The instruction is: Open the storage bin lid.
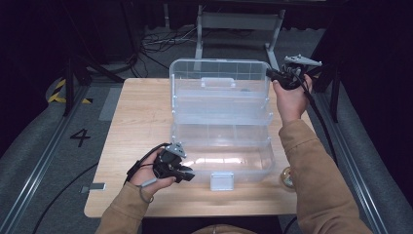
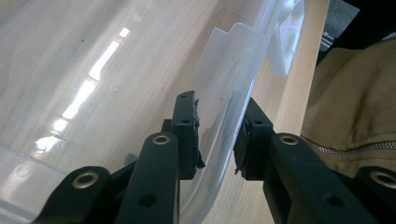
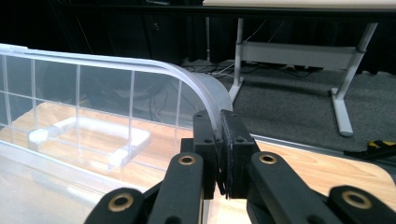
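light: bright table [image 1: 146, 112], dark surroundings | glare: box [image 1: 221, 161] | focus: soft

An open plastic storage box [image 1: 221, 141] sits mid-table [image 1: 141, 107], its lid [image 1: 219, 80] raised at twelve o'clock. The left gripper [image 1: 186, 174] is at the box's seven o'clock corner, the right gripper [image 1: 272, 75] at the lid's two o'clock corner. A small round object [image 1: 286, 176] lies at four o'clock.

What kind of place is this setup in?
Likely a lab or recording workspace, not a home: a small wooden table on grey carpet, metal floor rails beside it, a taped floor number 4, loose cables and a metal desk frame behind.
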### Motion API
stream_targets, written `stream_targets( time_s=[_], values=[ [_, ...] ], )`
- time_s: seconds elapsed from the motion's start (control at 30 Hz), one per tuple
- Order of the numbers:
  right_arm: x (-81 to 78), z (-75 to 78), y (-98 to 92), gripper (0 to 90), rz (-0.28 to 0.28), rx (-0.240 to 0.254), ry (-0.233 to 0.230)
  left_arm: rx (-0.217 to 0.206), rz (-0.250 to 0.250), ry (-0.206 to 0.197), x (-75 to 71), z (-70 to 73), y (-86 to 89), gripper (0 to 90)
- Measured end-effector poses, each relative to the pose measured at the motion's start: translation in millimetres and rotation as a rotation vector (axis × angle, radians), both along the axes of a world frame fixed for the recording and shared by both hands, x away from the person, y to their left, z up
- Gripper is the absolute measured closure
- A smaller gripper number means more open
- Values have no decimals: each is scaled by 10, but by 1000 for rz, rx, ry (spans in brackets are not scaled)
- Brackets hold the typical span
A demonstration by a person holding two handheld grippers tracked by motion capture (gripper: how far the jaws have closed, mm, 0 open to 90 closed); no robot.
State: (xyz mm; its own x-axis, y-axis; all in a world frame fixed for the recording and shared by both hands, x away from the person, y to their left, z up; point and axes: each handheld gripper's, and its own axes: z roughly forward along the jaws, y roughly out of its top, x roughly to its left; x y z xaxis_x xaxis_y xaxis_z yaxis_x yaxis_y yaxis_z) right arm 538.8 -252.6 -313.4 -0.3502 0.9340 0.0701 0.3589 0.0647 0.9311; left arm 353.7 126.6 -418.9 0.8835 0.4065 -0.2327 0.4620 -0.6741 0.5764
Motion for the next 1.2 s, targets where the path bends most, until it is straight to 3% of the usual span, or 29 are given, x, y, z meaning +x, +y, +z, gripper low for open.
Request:
stream_targets(
  time_s=[1.2],
  values=[
    [450,-213,-16,856,-5,42,141,8,-5,4,17,8,-8,732]
  ],
)
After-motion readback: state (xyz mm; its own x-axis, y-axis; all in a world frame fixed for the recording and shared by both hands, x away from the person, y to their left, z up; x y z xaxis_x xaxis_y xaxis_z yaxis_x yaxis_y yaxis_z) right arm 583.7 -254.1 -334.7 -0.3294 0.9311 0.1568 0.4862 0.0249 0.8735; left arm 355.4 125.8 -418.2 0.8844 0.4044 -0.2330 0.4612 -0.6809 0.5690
